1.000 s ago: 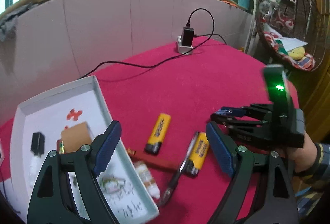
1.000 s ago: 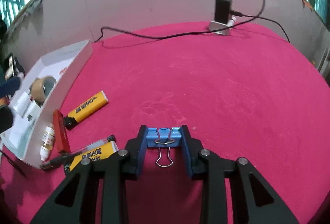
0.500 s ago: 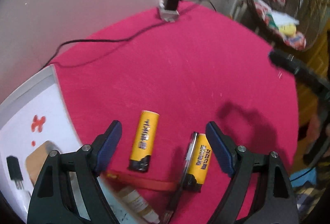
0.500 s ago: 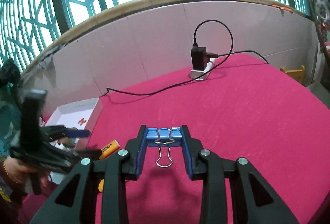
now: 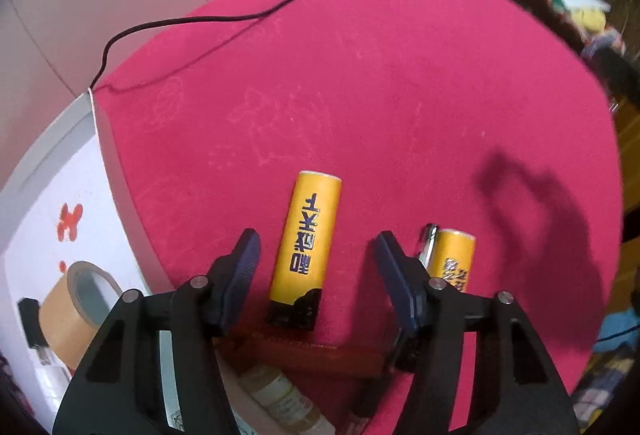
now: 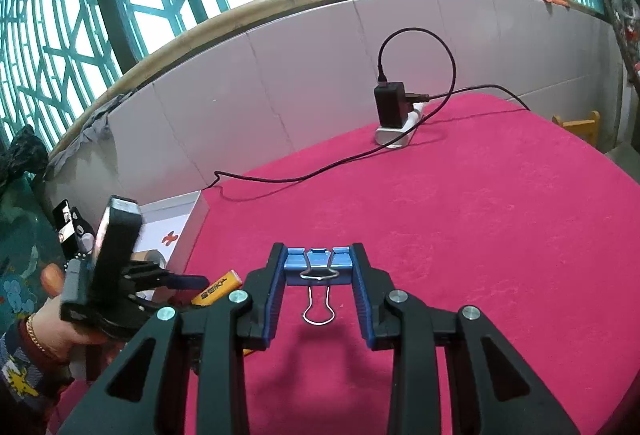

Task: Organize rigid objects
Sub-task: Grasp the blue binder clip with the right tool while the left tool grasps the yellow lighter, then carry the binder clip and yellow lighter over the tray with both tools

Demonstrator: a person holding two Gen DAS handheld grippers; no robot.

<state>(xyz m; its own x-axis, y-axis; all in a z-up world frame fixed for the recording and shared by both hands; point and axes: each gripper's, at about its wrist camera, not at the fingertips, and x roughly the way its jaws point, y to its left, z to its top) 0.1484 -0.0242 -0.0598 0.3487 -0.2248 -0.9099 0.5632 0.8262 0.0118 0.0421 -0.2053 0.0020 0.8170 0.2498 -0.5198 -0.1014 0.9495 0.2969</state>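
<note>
Step in hand: left gripper [image 5: 316,259], jaws spread, straddles the yellow lighter [image 5: 306,245] lying on the red cloth; next, close and lift. Right gripper [image 6: 319,275] clamps a blue binder clip [image 6: 318,265]. White box [image 5: 116,171] wall just left (open cloth ahead). Contact probably not yet made.

right gripper [image 6: 318,275]: clamped on blue binder clip [image 6: 317,264], wire handle hanging down
left gripper [image 6: 176,281]: 9 o'clock, above yellow lighter [image 6: 218,287]
white box [image 6: 176,227]: 10 o'clock
charger [image 6: 391,111]: 1 o'clock, on red tablecloth [image 6: 460,215]
</note>
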